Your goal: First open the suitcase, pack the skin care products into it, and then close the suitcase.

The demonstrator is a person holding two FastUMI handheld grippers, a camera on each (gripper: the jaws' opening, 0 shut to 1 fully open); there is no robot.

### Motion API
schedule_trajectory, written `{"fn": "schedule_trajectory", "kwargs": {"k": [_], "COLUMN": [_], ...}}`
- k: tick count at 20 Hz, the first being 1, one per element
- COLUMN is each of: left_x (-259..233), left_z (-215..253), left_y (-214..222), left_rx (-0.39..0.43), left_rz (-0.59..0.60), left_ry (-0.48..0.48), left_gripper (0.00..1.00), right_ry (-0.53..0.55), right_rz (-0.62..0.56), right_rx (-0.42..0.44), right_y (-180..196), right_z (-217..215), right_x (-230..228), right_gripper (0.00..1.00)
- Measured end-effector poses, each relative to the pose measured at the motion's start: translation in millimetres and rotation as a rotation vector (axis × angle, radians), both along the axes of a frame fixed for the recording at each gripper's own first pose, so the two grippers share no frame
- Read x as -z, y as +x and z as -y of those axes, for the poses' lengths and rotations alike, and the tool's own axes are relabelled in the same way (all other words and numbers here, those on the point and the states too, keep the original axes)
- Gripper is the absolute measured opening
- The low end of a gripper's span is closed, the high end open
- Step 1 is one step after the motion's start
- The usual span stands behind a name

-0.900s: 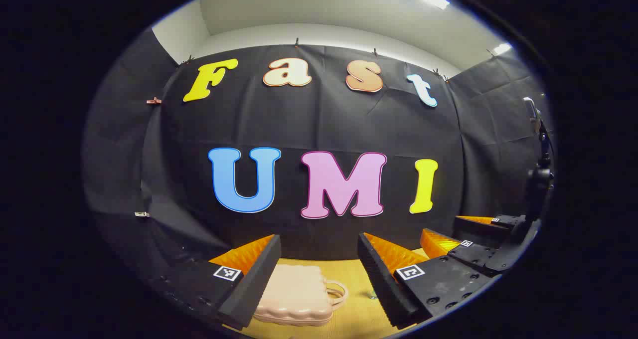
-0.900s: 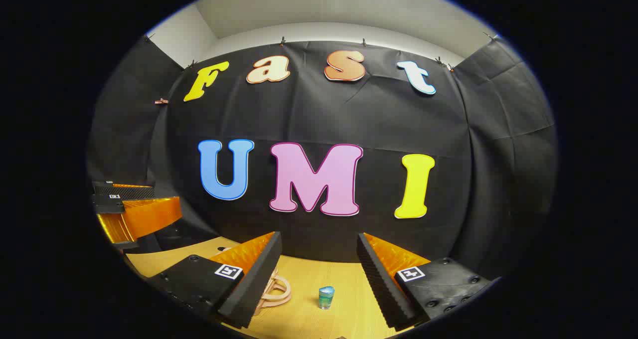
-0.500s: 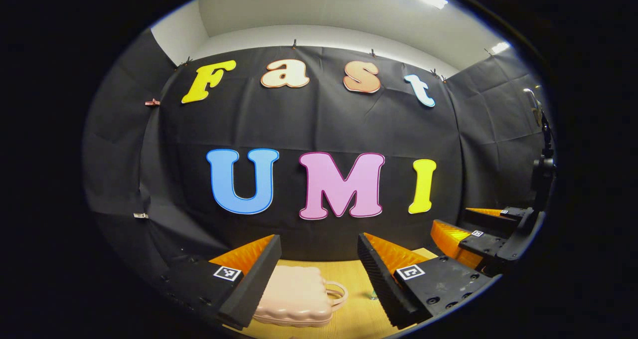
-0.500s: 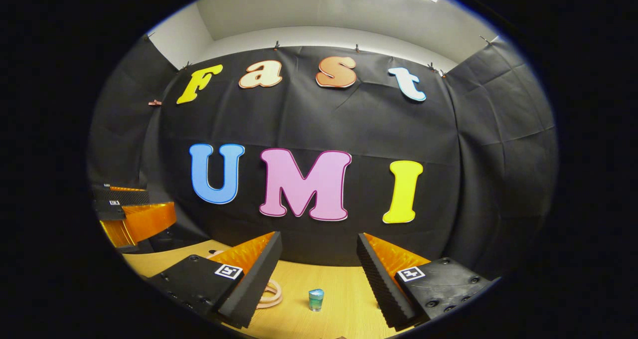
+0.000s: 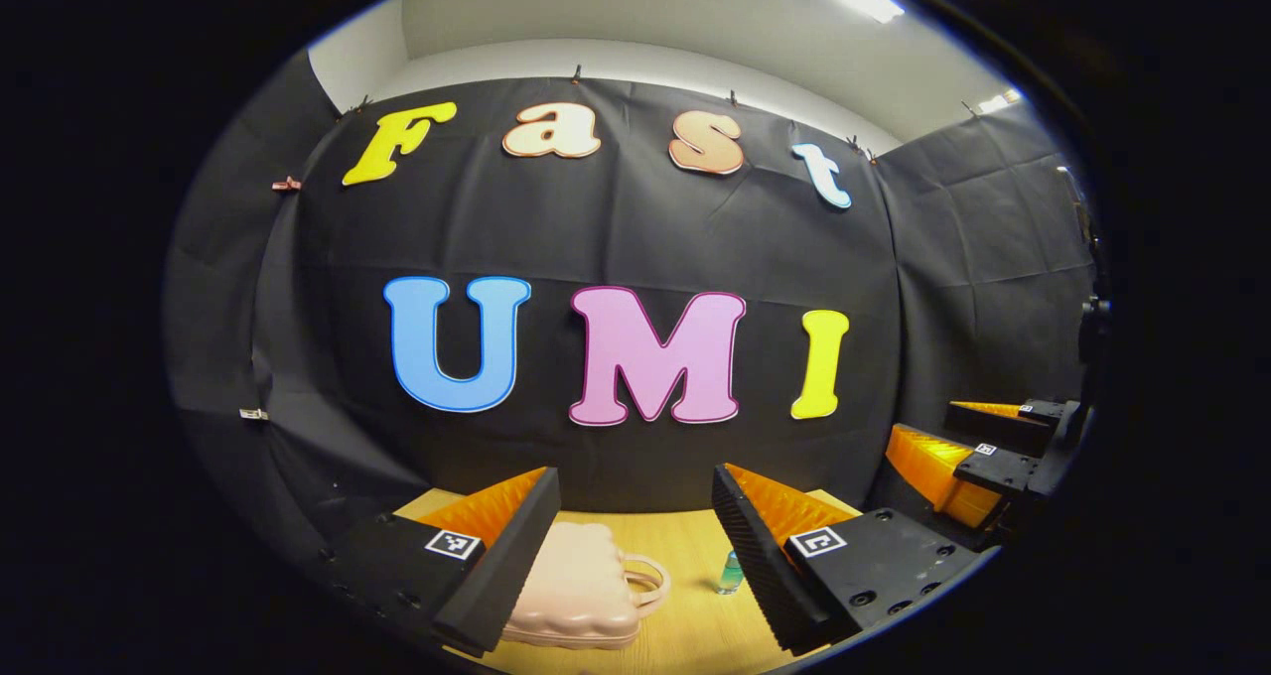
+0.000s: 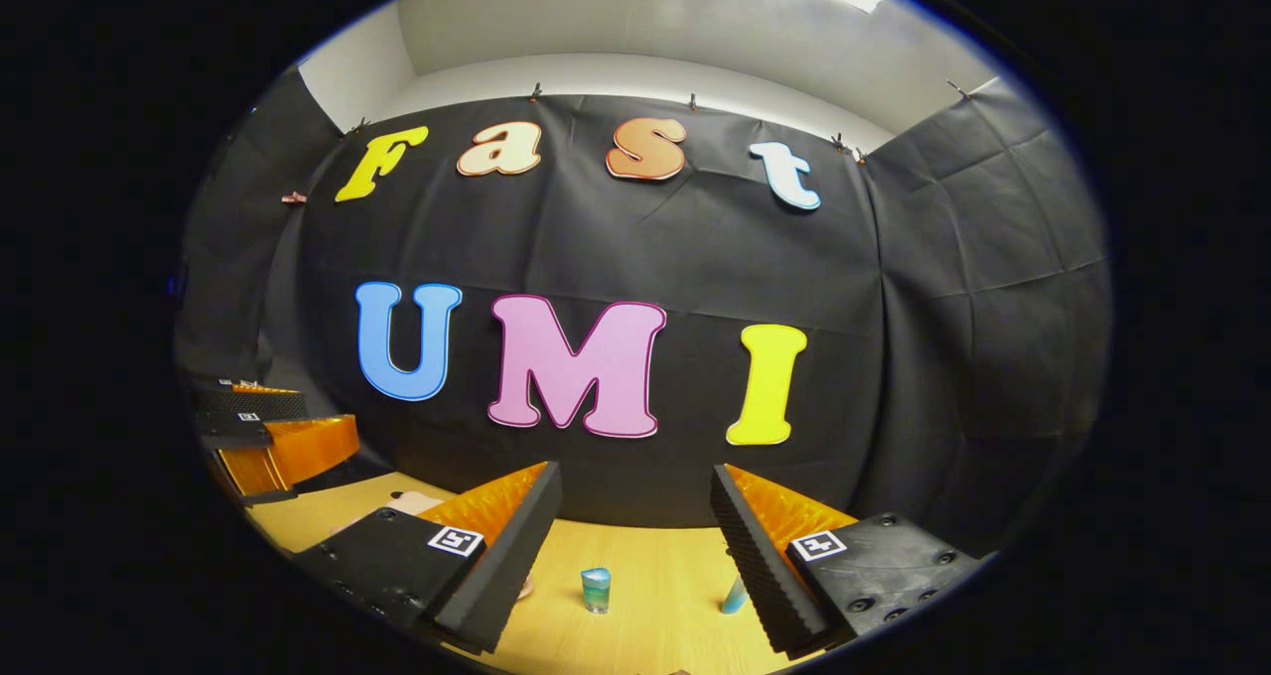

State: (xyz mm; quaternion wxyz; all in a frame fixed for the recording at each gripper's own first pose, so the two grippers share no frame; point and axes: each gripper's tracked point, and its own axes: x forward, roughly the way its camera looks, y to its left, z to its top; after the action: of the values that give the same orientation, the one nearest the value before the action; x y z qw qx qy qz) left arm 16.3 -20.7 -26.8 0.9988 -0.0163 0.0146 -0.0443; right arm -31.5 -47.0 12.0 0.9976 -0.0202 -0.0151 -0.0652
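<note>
Both cameras have swung a bit right over the last second: in the left gripper view the suitcase (image 5: 581, 588) has slid left between the fingers and a small green-blue bottle (image 5: 731, 573) now shows clear of the right finger, where before it was nearly hidden. In the right gripper view the bottle (image 6: 596, 590) has drifted left, the suitcase handle loops have dropped out behind the left finger, and a second blue item (image 6: 735, 597) now peeks out at the right finger's edge; can't tell what it is. Left gripper (image 5: 635, 556) fingers are apart, nothing between the pads. Right gripper (image 6: 635, 556) likewise apart and empty. Each claw also shows at the side of the other's view, held off the table. My read: still pre-contact, step one not started. Suitcase lies flat and closed, pink with a ribbed shell, handle toward the bottle, so it has to be opened before anything gets packed. Left claw looks lined up on it; right one is nearer the products. Table (image 6: 655, 615) is light wood, bare apart from the case and the small items near its far edge. Room is a booth: black cloth on the back and both sides, white wall and ceiling above, strip light overhead.
</note>
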Motion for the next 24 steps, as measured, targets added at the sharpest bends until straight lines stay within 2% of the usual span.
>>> {"fn": "schedule_trajectory", "kwargs": {"k": [5,10,18,22,24], "left_x": [13.3,33.0,147.9,222.9,257.5], "left_z": [9.8,26.1,64.4,77.7,78.4], "left_y": [16.3,49.9,133.2,169.7,179.0], "left_rx": [0.033,0.071,0.134,0.116,0.102], "left_rz": [-0.037,-0.073,-0.336,-0.534,-0.633], "left_ry": [0.017,0.017,0.063,0.050,0.063], "left_gripper": [0.97,0.97,0.96,0.84,0.82], "right_ry": [-0.006,-0.010,-0.025,-0.009,0.007], "right_rz": [-0.004,-0.007,-0.043,-0.087,-0.111], "right_rx": [0.035,0.056,0.051,0.086,0.104], "right_y": [-5.2,6.3,36.0,50.3,54.4], "right_z": [16.2,34.3,67.1,95.0,105.1], "right_x": [1.2,4.8,34.0,61.0,74.1], "right_gripper": [0.96,0.96,0.96,0.96,0.96]}}
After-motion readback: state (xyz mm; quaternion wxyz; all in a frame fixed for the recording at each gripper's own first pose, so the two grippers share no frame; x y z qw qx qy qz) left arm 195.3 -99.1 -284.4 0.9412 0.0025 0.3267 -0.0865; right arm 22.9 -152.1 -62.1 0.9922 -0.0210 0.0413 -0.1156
